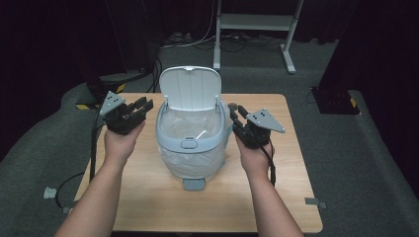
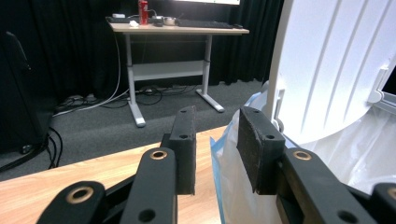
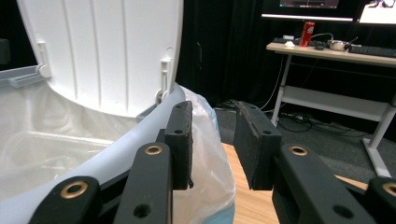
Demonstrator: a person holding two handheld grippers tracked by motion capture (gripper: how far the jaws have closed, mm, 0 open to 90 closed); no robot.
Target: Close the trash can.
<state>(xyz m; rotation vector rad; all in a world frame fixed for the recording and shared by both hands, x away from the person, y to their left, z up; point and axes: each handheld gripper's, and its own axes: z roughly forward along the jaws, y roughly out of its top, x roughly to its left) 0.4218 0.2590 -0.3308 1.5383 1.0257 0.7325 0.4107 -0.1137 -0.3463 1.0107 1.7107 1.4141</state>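
Observation:
A pale grey pedal bin (image 1: 190, 148) stands mid-table with its lid (image 1: 190, 89) raised and a clear plastic liner (image 1: 190, 126) inside. My left gripper (image 1: 143, 106) is open just left of the bin's rim. In the left gripper view the left gripper (image 2: 217, 137) has the liner's outer fold (image 2: 231, 182) showing in the gap between its jaws, with the lid (image 2: 336, 60) to the right. My right gripper (image 1: 236, 112) is open at the bin's right side. In the right gripper view the right gripper (image 3: 212, 133) hangs over the bulging liner (image 3: 210, 163) beside the rim (image 3: 140, 133).
The wooden table (image 1: 148, 197) has bare room in front of the bin, where the foot pedal (image 1: 193, 184) juts out. A small round thing (image 1: 232, 105) lies near the right gripper. A white desk frame (image 1: 257, 22) stands beyond, on carpet with cables.

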